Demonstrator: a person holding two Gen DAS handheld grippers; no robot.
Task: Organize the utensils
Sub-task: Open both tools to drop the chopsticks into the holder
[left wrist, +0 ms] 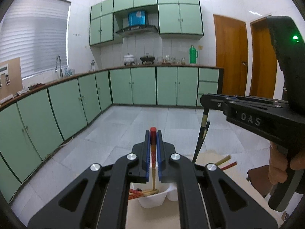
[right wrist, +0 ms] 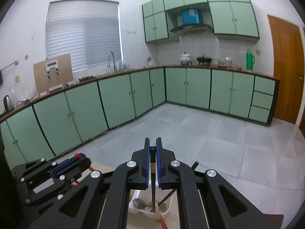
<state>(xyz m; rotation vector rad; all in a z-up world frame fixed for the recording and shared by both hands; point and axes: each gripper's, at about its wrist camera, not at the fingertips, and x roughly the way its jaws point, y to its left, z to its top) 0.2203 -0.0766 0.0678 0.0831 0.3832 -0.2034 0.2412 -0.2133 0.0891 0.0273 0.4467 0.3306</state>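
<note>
Cabinets (right wrist: 118,103) in pale green ran along two walls of the kitchen, with a wooden counter on top and matching wall units above. A shuttered window (right wrist: 83,34) stood over the sink tap, and brown doors (left wrist: 231,57) closed the right side. On the far counter sat a white pot, a dark wok, several jars and a green flask (right wrist: 249,60). The floor (right wrist: 219,133) was pale grey tile.

A light table (left wrist: 152,217) lay directly under both grippers. On it stood a white divided tray (left wrist: 152,200). Its left compartment held red and tan chopsticks (left wrist: 143,192) lying crosswise. In the right wrist view, another compartment held a metal spoon (right wrist: 139,203) and further sticks leaning over the rim.

The left gripper (left wrist: 153,135) was clamped on a red-tipped chopstick (left wrist: 153,152), held upright between the blue pads, its tan lower end reaching down into the tray's left compartment. The right gripper (right wrist: 152,145) was clamped on a black chopstick (right wrist: 153,183), also upright, its lower end inside the compartment with the spoon. From the left wrist view, two dark sticks hung below the right gripper's tip. A hand (left wrist: 280,164) gripped the right tool's handle, where a green light showed. The two grippers stood side by side, near each other but apart.
</note>
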